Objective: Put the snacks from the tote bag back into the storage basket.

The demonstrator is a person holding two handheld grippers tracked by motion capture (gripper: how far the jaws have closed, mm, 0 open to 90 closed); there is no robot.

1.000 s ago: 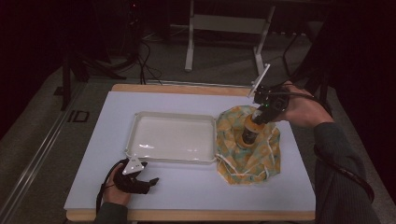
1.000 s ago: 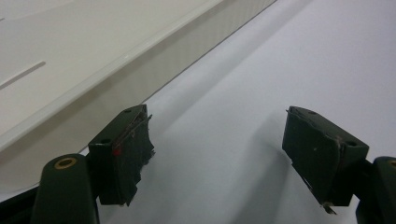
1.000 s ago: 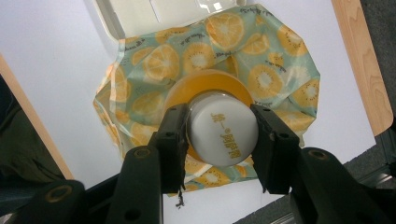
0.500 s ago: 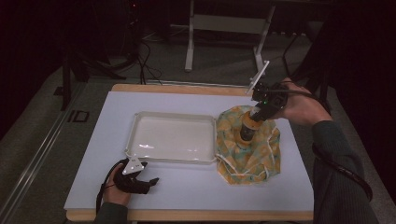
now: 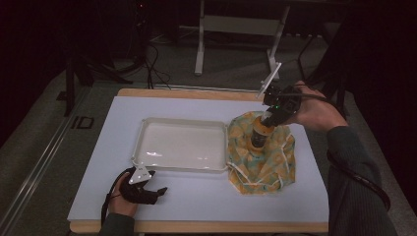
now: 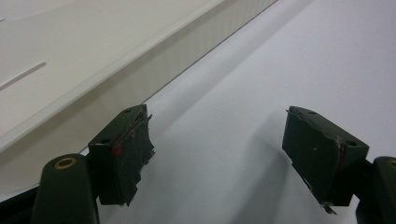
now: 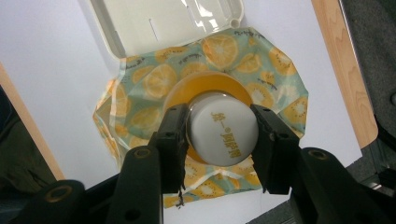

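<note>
An orange bottle (image 5: 258,138) with a white cap (image 7: 223,136) stands upright over the middle of a cloth printed with orange and kiwi slices (image 5: 265,164) at the table's right. My right gripper (image 5: 267,122) comes down from above and is shut on the cap, one jaw on each side (image 7: 220,115). I cannot tell whether the bottle rests on the cloth (image 7: 154,84) or hangs just above it. My left gripper (image 5: 158,191) lies on the white table near the front edge, open with nothing between its fingers (image 6: 219,158).
A shallow white tray (image 5: 179,168) with nothing in it lies mid-table, its right edge touching the cloth; its front wall (image 6: 93,93) runs just beyond my left gripper. The tray's corner (image 7: 112,37) shows past the cloth. The wooden table edge (image 5: 196,227) lies close behind the left hand.
The right hand has shifted slightly up and back with the bottle still in its jaws. The left gripper has not moved.
</note>
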